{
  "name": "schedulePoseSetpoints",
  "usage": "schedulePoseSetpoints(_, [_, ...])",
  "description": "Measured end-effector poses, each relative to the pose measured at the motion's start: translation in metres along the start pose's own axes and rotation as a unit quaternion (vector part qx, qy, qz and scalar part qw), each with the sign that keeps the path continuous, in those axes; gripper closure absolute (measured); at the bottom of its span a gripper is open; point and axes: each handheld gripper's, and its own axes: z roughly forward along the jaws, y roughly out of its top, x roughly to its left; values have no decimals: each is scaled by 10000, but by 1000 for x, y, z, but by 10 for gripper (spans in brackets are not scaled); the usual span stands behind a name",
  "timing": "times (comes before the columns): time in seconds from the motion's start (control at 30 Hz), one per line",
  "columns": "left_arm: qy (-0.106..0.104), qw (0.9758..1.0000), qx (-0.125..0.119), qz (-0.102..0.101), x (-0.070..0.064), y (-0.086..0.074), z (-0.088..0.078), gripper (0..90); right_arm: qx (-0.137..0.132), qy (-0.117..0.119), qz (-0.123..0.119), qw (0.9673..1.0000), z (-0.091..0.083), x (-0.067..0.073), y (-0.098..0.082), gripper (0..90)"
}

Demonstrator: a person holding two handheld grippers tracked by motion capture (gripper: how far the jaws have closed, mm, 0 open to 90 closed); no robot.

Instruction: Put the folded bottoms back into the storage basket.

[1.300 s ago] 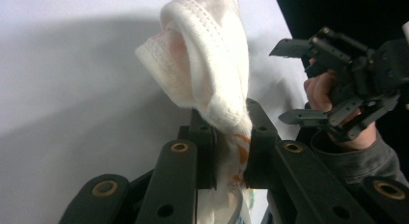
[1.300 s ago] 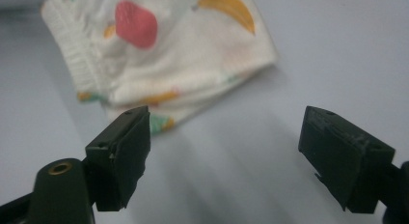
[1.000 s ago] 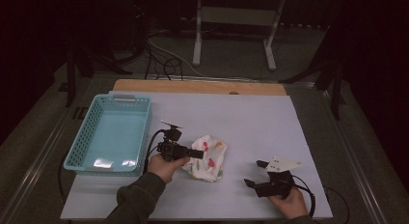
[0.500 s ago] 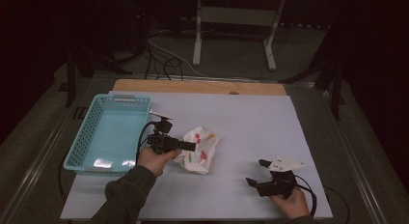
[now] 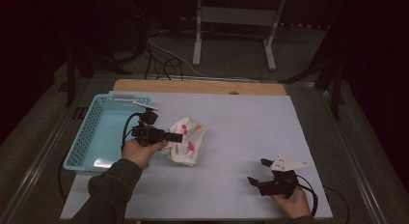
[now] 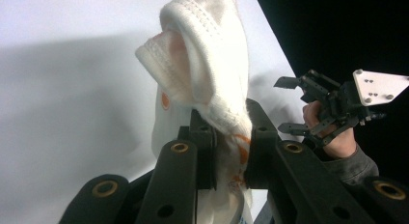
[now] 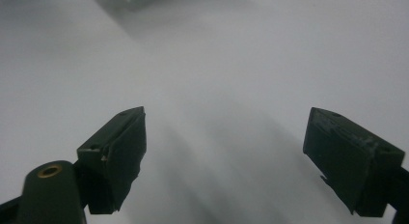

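White sheeting covers your counter [image 5: 241, 118], with the turquoise basket [image 5: 91, 142] waiting at its left edge. Your left claw [image 5: 176, 136] pinches the white sock [image 5: 188, 142] just beside it, lifted for dropping in. Your right claw [image 5: 258, 172] idles near-right, spread wide.

My left gripper [image 5: 170, 136] is black, with brass-ringed pivot holes along its linked arms and square black pads [image 6: 205, 137]. A black cable [image 5: 126, 130] loops from its body. My right gripper [image 5: 257, 172] is black too, topped by a pale three-cornered plate [image 5: 288, 163] with small screw holes, and trails a black cable [image 5: 313, 197]. My sleeves [image 5: 108, 190] are dark olive-grey.
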Motion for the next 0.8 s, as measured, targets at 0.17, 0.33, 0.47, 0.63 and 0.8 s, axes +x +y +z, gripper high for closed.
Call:
schedulePoseSetpoints(0.17, [114,9999,-86,25,-1,5,-18,789,-30,12,-6,10000,0,-1,0,152])
schedulePoseSetpoints(0.33, [211,9996,-156,61,-2,9,-32,789,-58,11,5,10000,0,-1,1,152])
schedulePoseSetpoints(0.47, [270,9994,-201,49,0,11,-41,789,-38,-12,14,10000,-1,-1,1,150])
schedulePoseSetpoints(0.63, [316,9992,-241,17,5,12,-53,788,-79,-48,34,10000,-2,-2,1,148])
schedulePoseSetpoints(0.8, [356,9989,-303,-38,10,13,-65,788,-77,-93,57,9999,-4,-3,0,148])
